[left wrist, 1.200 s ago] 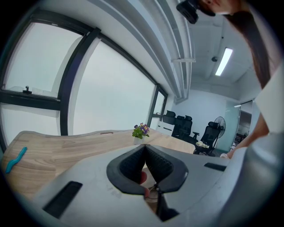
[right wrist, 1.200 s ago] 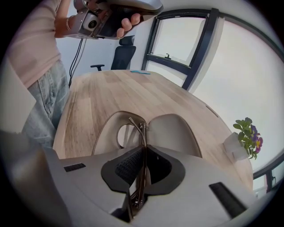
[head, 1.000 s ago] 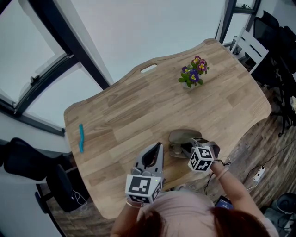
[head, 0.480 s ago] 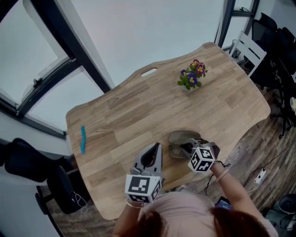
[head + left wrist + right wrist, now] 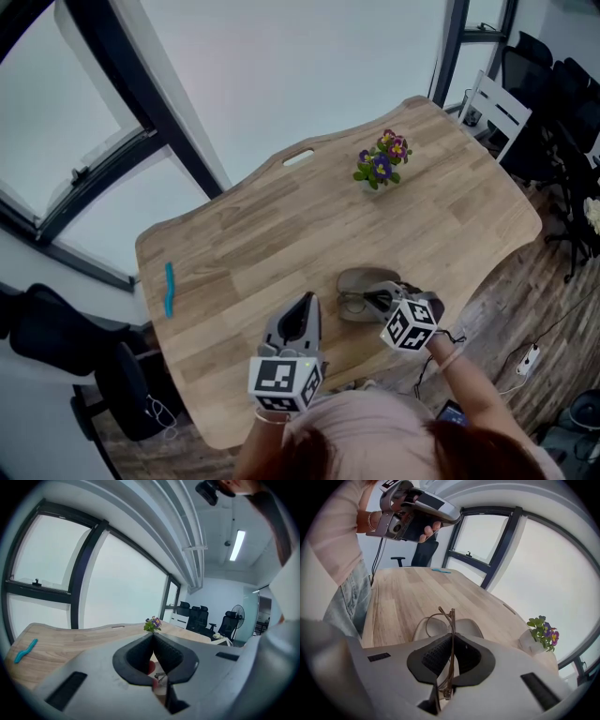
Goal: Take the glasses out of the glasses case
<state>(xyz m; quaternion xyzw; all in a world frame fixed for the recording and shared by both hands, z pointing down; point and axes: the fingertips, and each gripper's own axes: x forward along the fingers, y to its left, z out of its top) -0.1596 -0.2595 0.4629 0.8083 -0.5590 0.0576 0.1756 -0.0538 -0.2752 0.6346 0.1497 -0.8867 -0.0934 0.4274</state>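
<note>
The grey glasses case (image 5: pixel 364 281) lies open near the table's front edge. My right gripper (image 5: pixel 382 300) is right beside it, shut on the thin brown-framed glasses (image 5: pixel 451 620). The folded frame stands on edge between the jaws, just over the pale open case (image 5: pixel 468 626). My left gripper (image 5: pixel 306 304) hovers to the left of the case, apart from it. In the left gripper view, my left gripper (image 5: pixel 153 635) has its jaws pressed together with nothing between them. The right gripper view also shows it held up in a hand.
A small pot of purple and yellow flowers (image 5: pixel 378 161) stands at the far right of the wooden table (image 5: pixel 262 234). A blue strip (image 5: pixel 169 287) lies near the left edge. A white chair (image 5: pixel 492 108) and black office chairs stand beside the table.
The head view has drifted a little. Both grippers stay in nearly the same places by the case, and the right one still holds the glasses.
</note>
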